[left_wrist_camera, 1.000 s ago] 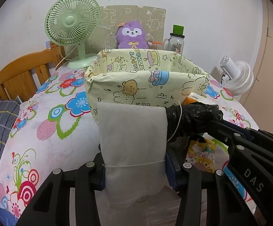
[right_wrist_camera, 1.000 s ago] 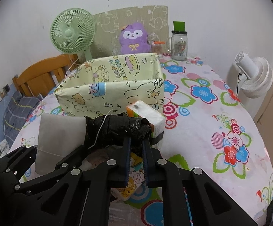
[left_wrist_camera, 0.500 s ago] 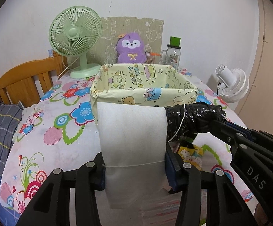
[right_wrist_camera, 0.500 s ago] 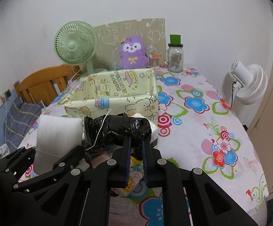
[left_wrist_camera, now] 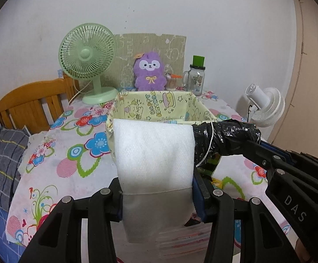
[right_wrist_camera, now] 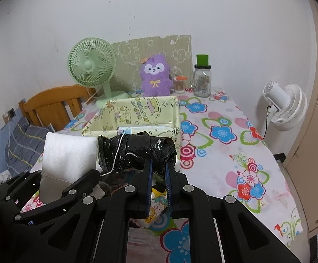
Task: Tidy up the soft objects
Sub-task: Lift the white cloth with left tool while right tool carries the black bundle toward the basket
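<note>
Gripping a white foam roll [left_wrist_camera: 153,153], the left gripper [left_wrist_camera: 156,194] clamps it while the right gripper [right_wrist_camera: 159,168] pinches the black-wrapped bundle [right_wrist_camera: 134,151] above the floral surface [right_wrist_camera: 224,144]

The yellow fabric bin [right_wrist_camera: 137,114] stands open-topped. Right of the yellow fabric bin, the floral counter [right_wrist_camera: 229,151] lies bare. Behind it, a green fan [right_wrist_camera: 93,70], purple plush [right_wrist_camera: 156,76] and jar [right_wrist_camera: 202,81] line the wall.

White foam roll [left_wrist_camera: 153,151] matt, dimpled; black plastic bundle [right_wrist_camera: 137,152] glossy, crinkled; wooden headboard [left_wrist_camera: 29,107].
</note>
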The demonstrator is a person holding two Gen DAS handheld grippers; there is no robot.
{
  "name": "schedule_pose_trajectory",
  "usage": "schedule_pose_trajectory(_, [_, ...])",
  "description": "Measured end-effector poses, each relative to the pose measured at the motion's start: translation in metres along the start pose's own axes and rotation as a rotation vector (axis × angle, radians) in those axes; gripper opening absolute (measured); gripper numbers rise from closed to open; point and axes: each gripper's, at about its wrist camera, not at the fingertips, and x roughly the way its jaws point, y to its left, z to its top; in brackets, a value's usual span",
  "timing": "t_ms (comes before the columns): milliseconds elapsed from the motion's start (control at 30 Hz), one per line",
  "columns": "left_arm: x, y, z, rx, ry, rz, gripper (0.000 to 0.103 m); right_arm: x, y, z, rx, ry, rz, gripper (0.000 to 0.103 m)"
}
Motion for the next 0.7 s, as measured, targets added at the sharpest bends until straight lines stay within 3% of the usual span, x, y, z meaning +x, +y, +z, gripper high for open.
schedule_pose_trajectory(700, [0.004, 0.005, 0.023, -0.024, -0.039, -0.024, 0.049, 0.005, 0.005, 0.021, -0.006, -0.038, 0.001, 0.014])
